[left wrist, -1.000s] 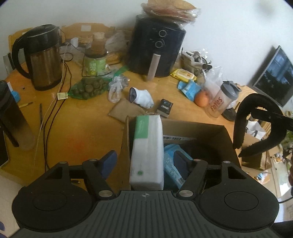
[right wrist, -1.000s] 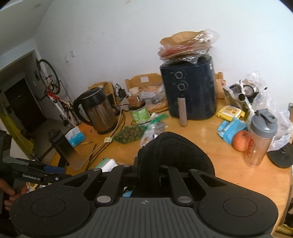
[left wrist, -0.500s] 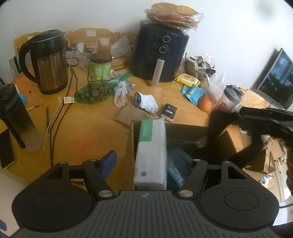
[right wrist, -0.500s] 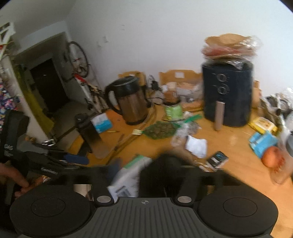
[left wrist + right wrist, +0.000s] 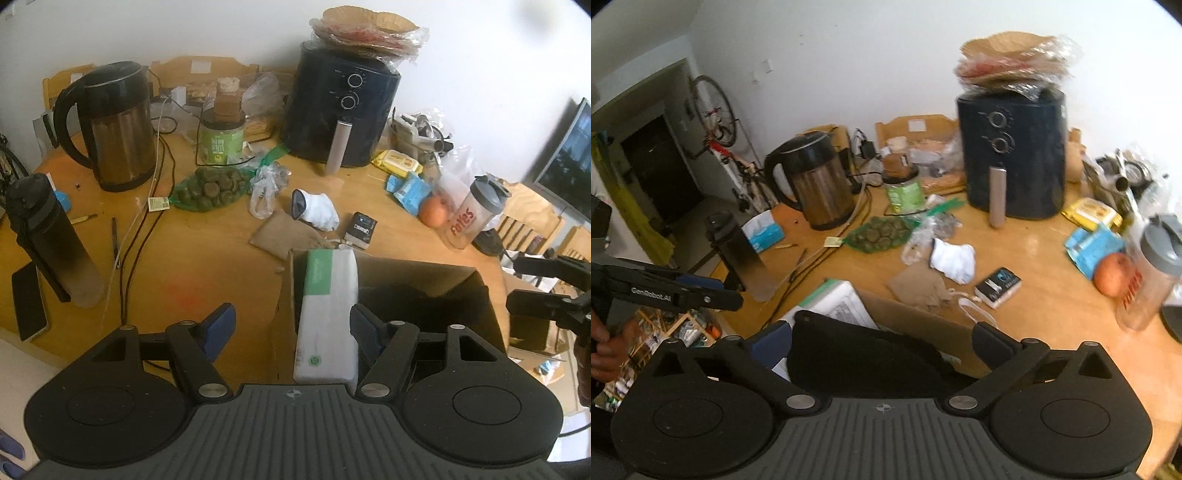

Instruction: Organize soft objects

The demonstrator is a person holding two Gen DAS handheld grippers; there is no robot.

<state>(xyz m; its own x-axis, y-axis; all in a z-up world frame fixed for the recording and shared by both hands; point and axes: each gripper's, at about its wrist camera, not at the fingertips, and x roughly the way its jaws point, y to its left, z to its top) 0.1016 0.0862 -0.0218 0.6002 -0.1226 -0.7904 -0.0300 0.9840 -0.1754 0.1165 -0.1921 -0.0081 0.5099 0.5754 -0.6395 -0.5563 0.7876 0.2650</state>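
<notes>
Cardboard box (image 5: 413, 271) at near edge of wooden table (image 5: 207, 266), top open. Inside box: white pack with green label (image 5: 328, 306) standing against left wall; black soft item (image 5: 864, 360) lying in right part. Right gripper (image 5: 882, 341) above box, jaws spread wide, just opened; black soft item below and between fingers, no pad pressing on it. Left gripper (image 5: 291, 326) partly open, straddling box's left wall and white pack; contact between pads and pack not determinable, grip not evident. White sock (image 5: 317, 210) on table beyond box, beside brown paper pouch (image 5: 282, 236) and small dark box (image 5: 362, 229). Kettle (image 5: 118, 125), air fryer (image 5: 343, 107), shaker bottle (image 5: 471, 214) further back.
</notes>
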